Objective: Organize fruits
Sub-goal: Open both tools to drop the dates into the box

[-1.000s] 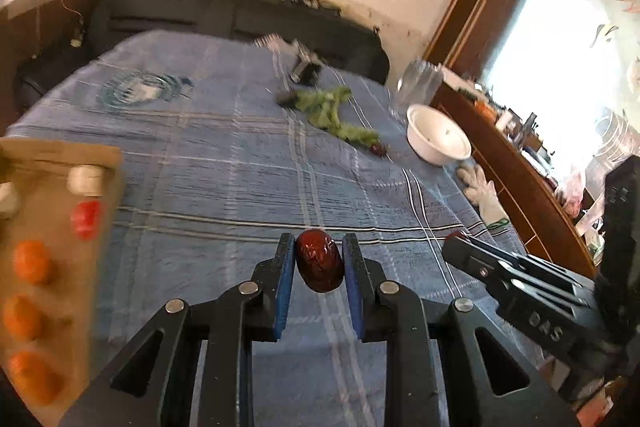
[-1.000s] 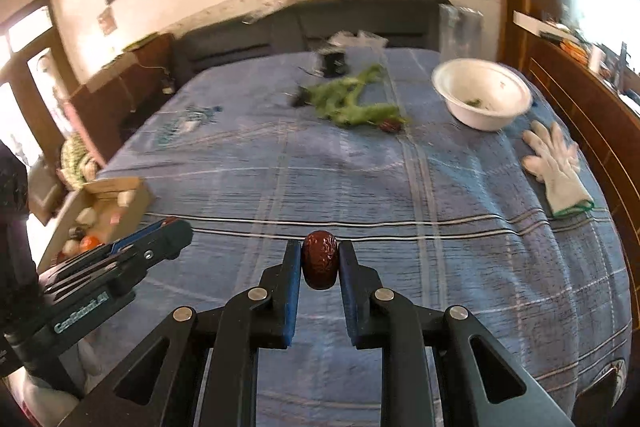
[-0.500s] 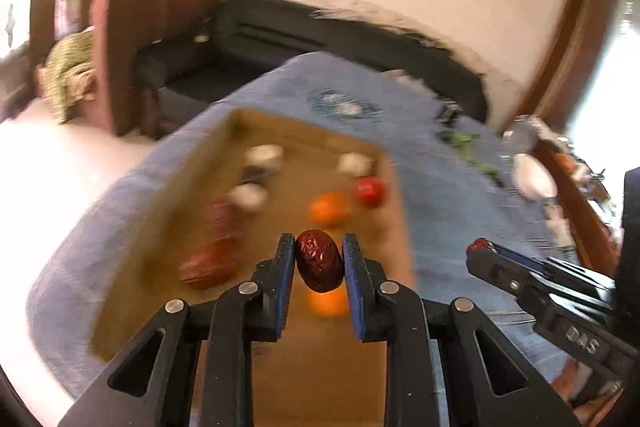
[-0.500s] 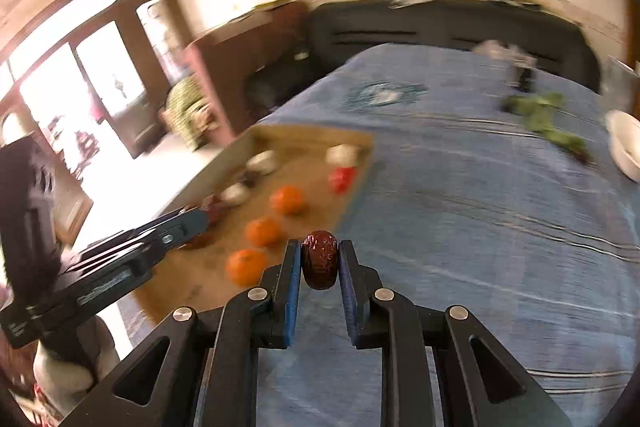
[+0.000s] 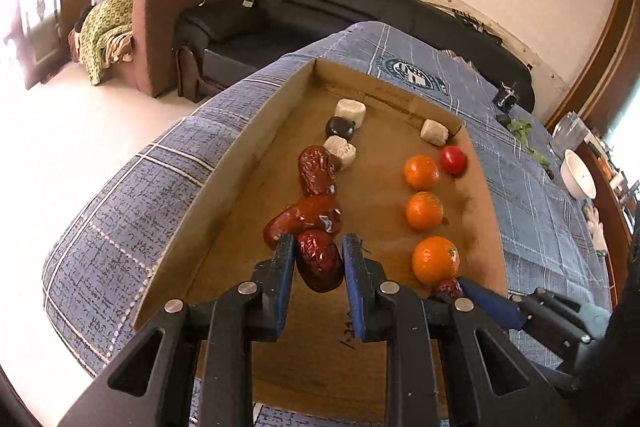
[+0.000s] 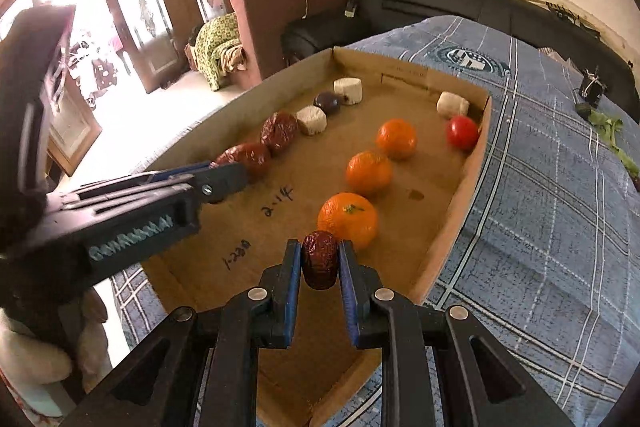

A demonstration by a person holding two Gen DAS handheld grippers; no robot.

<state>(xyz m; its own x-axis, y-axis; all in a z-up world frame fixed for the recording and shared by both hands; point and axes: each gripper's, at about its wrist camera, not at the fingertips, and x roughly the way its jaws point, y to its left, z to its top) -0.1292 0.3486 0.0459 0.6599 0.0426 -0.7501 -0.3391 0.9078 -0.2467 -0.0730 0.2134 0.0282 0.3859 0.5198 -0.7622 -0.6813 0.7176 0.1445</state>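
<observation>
Left gripper [image 5: 318, 261]: we are pinching a dried red date [image 5: 319, 261] between the blue pads, low centre of the left wrist view, its long axis running roughly along the fingers.
Right gripper [image 6: 320, 261]: we are clamping a second dried date [image 6: 319, 259] the same way, low centre of the right wrist view, long axis upright in the frame.
Cardboard tray [image 5: 248, 163]: it is lying on the blue checked cloth [image 5: 132, 195], and both grippers are hovering over its near end.
Date row: two dates [image 5: 316, 171] are already lying along the left side of the tray, with white chunks [image 5: 340, 151] and a dark fruit [image 5: 340, 127] beyond them.
Orange row: three mandarins [image 5: 424, 211] are lining the right side, with a red tomato [image 5: 453, 159] at the far end.
Key relation: the left date is sitting just below the nearest laid date, touching or nearly so; we cannot tell which. The right date is sitting just beside the nearest mandarin [image 6: 348, 219], well apart from the date row at mid left.
Judgement: the left hand is nearer to releasing in line; the right one probably needs carrying leftward first.
</observation>
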